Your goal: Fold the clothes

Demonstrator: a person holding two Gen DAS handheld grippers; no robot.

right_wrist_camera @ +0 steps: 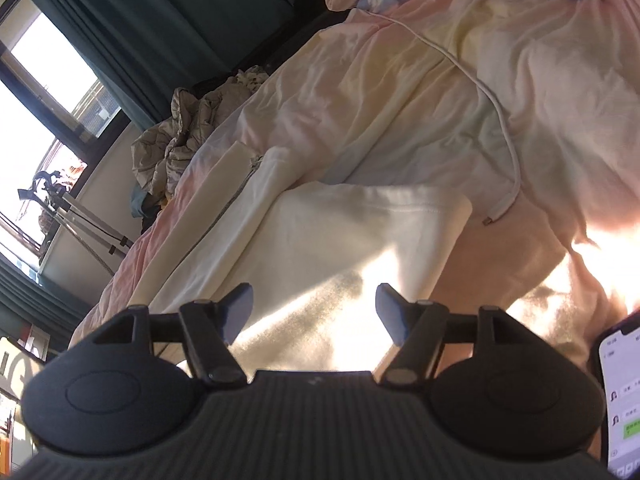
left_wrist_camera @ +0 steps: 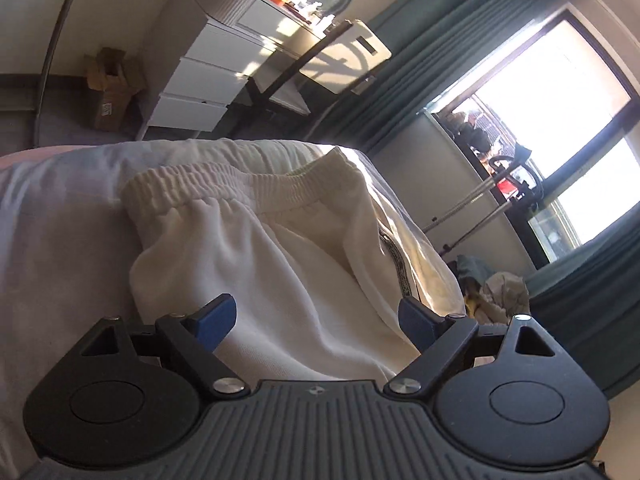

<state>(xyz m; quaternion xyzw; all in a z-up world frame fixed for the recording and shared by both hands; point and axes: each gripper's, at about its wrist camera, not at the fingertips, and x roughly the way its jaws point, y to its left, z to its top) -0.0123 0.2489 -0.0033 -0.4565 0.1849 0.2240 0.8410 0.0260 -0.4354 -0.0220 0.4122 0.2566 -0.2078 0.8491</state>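
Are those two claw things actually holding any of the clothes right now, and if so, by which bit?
Nothing is held. The left gripper and the right gripper are both open, each over the cream trousers on the bed.

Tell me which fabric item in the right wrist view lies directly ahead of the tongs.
The cream garment, folded flat with a straight hem, lies before the open right tongs; the pastel bedcover spreads beyond, and the crumpled beige heap sits off the bed.

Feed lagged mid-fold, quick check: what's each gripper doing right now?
Left gripper: open, holding nothing, over the white pants.
Right gripper: open, holding nothing, over the cream cloth on the bed.
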